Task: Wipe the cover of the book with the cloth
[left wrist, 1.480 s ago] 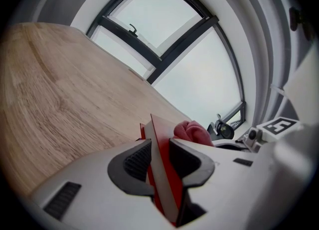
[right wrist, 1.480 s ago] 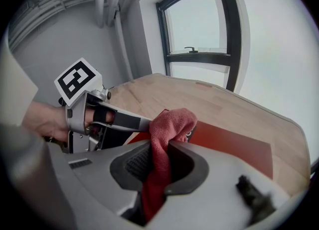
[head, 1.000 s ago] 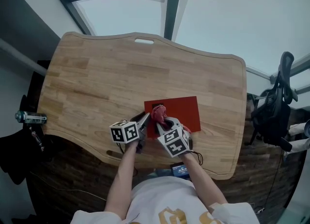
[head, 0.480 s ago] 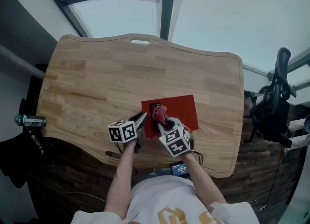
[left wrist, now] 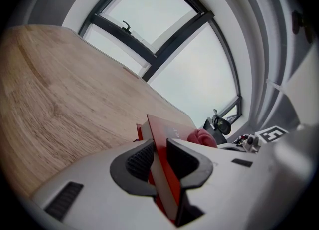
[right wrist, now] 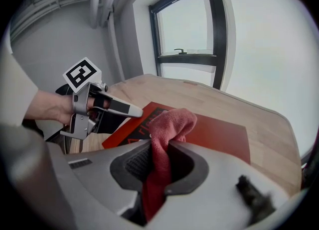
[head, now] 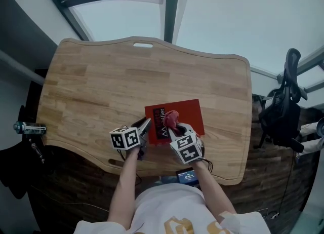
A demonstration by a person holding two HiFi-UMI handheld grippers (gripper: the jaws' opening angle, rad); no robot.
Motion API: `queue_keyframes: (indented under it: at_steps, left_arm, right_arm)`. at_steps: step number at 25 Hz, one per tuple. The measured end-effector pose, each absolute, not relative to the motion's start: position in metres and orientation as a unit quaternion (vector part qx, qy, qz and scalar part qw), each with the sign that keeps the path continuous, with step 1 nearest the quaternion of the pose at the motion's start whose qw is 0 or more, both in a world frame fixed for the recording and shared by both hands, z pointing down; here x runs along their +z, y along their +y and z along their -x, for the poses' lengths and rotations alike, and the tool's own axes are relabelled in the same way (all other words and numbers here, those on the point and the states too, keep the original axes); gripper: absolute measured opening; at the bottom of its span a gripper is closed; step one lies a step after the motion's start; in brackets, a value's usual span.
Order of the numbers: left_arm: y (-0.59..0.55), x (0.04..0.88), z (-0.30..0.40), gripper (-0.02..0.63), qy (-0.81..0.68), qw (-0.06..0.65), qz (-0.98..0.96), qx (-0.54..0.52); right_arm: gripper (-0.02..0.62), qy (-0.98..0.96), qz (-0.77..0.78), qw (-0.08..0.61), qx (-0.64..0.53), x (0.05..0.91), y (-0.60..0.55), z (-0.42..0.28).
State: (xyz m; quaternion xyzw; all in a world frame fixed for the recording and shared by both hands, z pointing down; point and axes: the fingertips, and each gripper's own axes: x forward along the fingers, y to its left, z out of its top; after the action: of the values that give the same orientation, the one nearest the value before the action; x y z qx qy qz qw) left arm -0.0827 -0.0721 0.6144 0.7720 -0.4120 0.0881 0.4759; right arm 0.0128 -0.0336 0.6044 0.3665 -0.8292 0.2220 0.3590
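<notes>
A red book [head: 186, 112] with black lettering lies near the wooden table's [head: 101, 86] front edge. My left gripper [head: 145, 125] clamps the book's left edge. In the left gripper view the red cover [left wrist: 162, 144] stands on edge between the pads of the left gripper [left wrist: 160, 160], whose jaws have just been closing on it. My right gripper [head: 175, 127] is shut on a pink-red cloth [head: 171, 118] that rests on the cover just right of the lettering. In the right gripper view the cloth [right wrist: 172, 122] bunches out of the right gripper [right wrist: 159, 150] over the book [right wrist: 219, 134], with the left gripper [right wrist: 130, 109] beyond.
A bottle [head: 28, 126] lies off the table's left edge. A black office chair [head: 284, 116] stands at the right. A small device with a lit screen [head: 186, 176] sits by the front edge. Windows run behind the table's far edge, which has a slot [head: 143, 45].
The right gripper has slid the cloth to the right across the cover, uncovering the black lettering. The left gripper has kept its place at the book's left edge.
</notes>
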Motion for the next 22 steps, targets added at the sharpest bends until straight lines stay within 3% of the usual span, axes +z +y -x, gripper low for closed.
queue_keyframes:
  at_steps: [22]
  left_arm:
    - [-0.072, 0.614, 0.083, 0.089, -0.409, 0.478, -0.773, 0.083]
  right_arm:
    - [0.070, -0.801, -0.427, 0.345, 0.240, 0.602, -0.041, -0.080]
